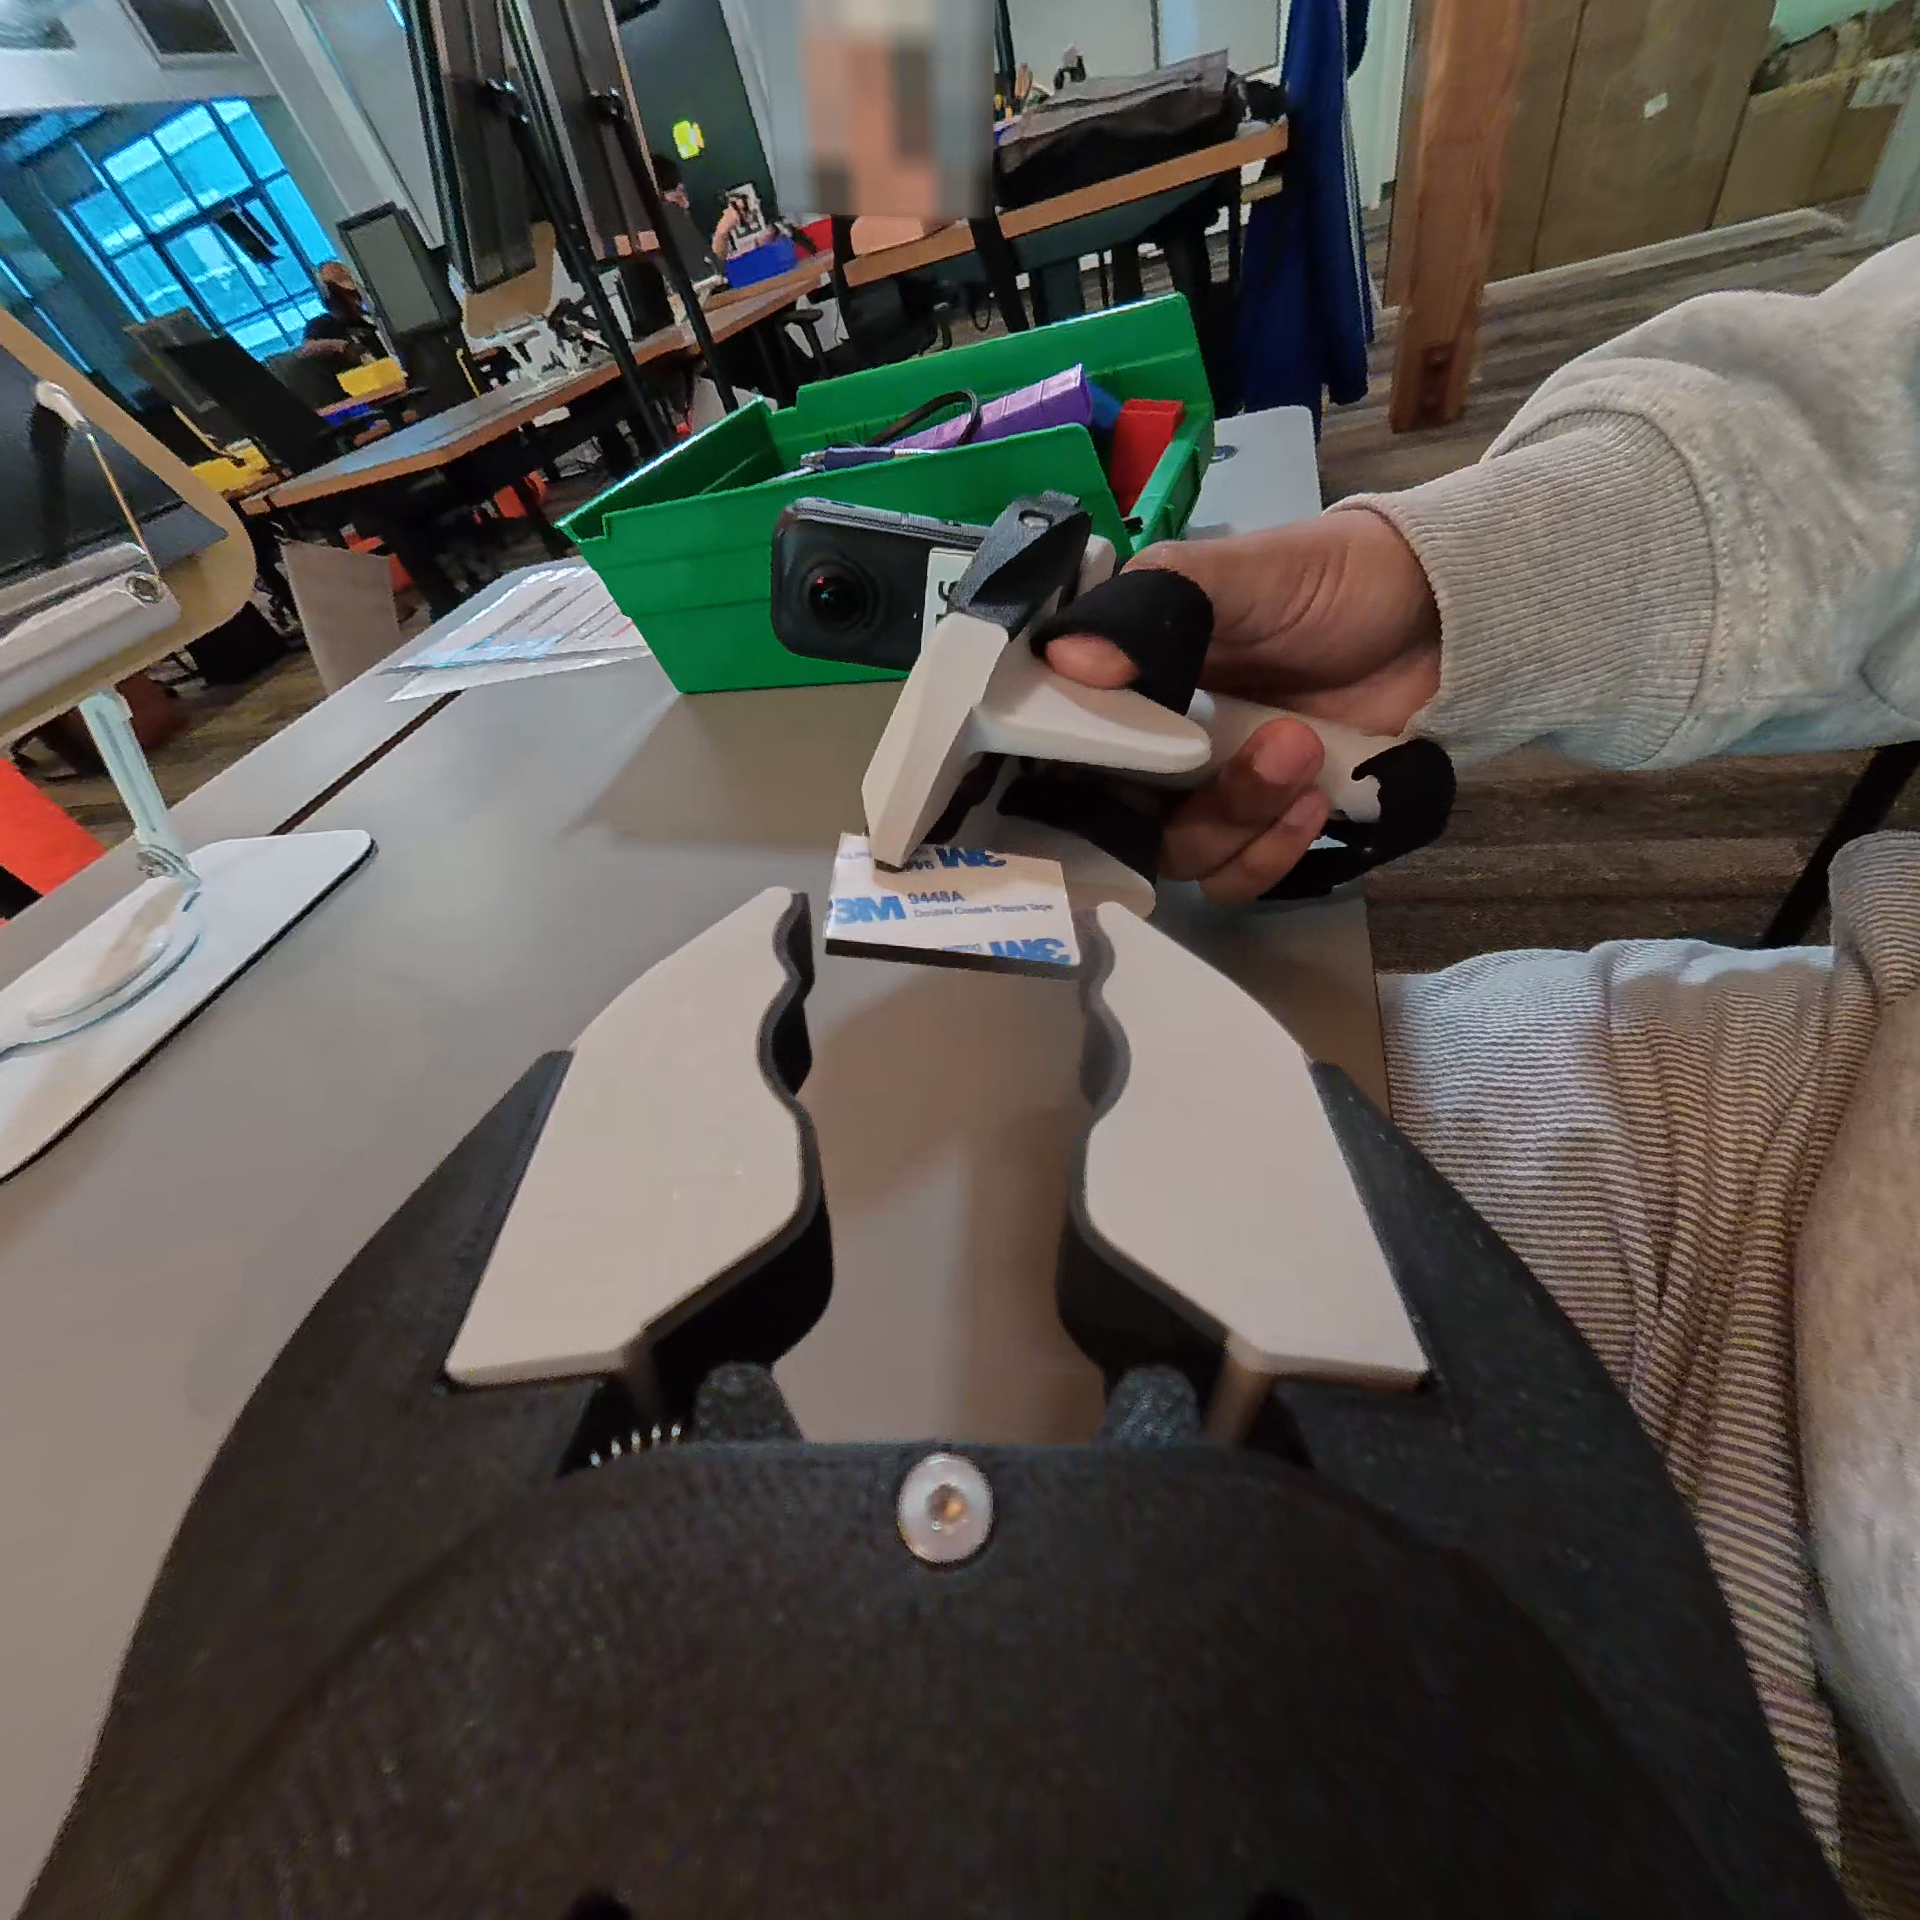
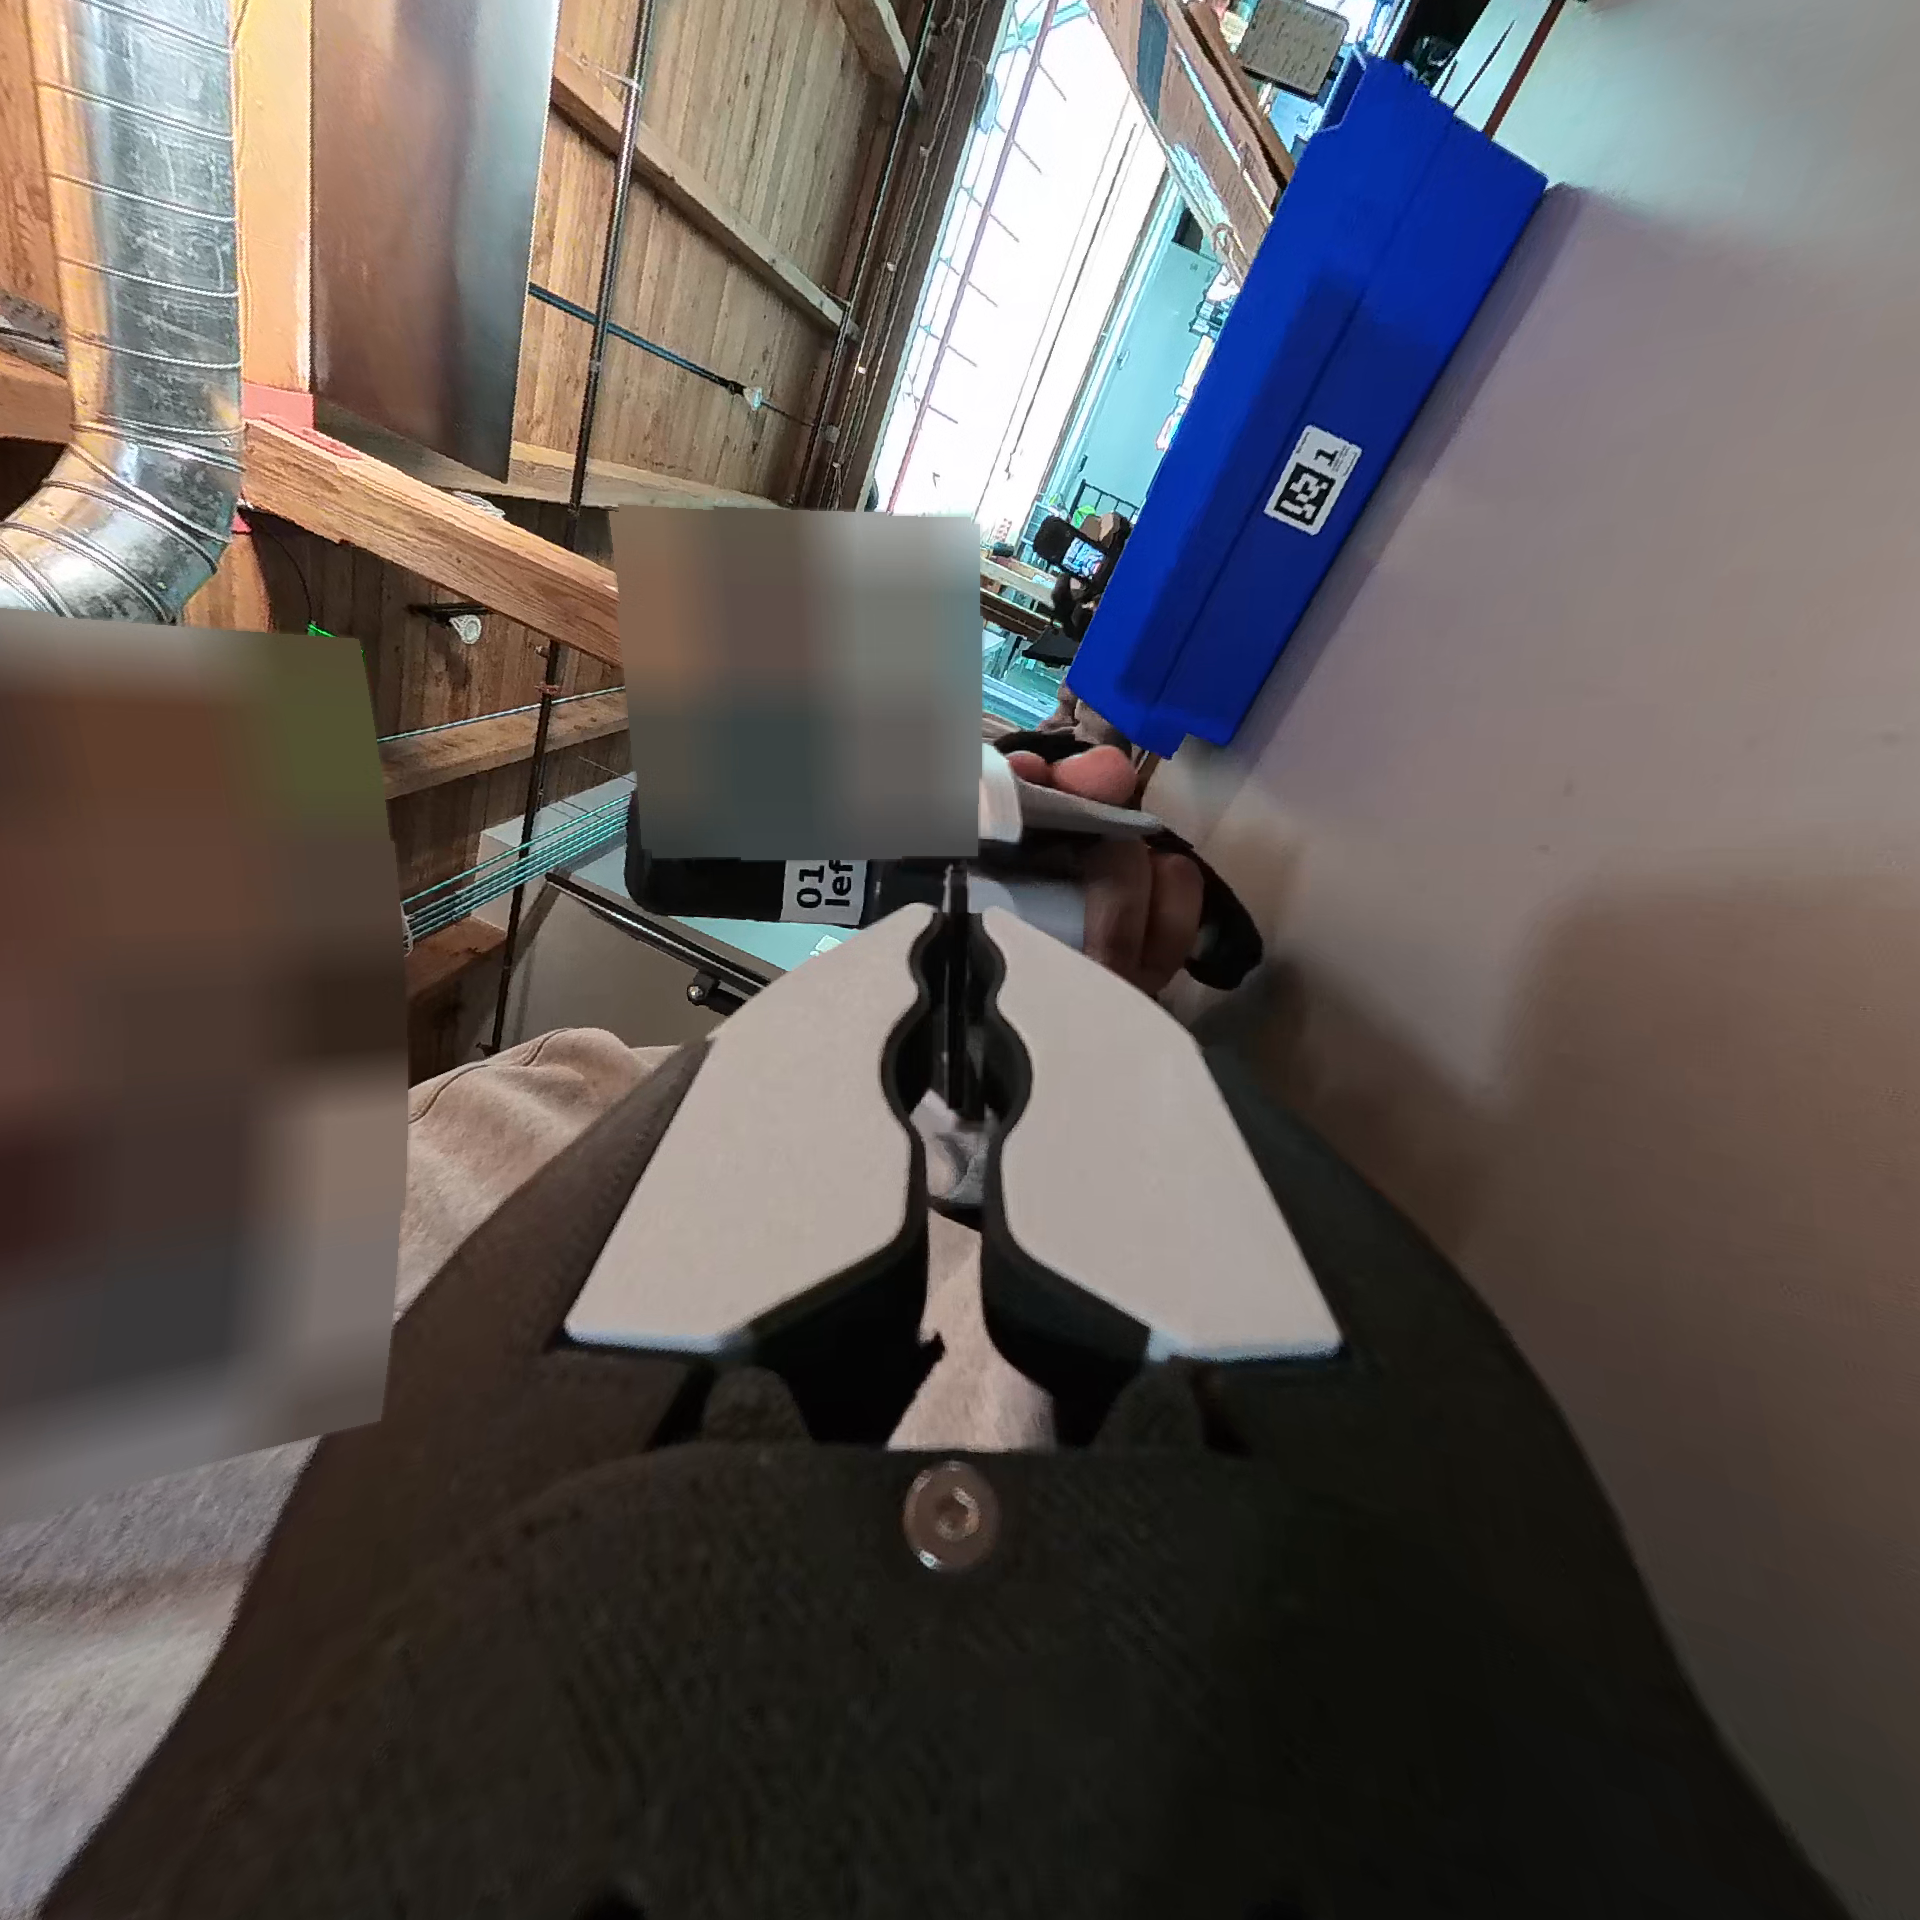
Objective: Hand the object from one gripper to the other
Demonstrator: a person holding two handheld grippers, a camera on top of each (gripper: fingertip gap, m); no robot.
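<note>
left wrist view: right gripper (image 1: 894,862) clamps the pad's (image 1: 951,914) far edge, holding it flat just ahead of the left gripper (image 1: 951,935), whose fingers stand apart, level with its near edge.

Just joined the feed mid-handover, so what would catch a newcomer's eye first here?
The flat white adhesive pad with blue print, pinched at its far edge by the right gripper and held just beyond the left gripper, whose jaws stand wide apart. Behind it on the grey table sits a green bin of purple and red parts.
</note>
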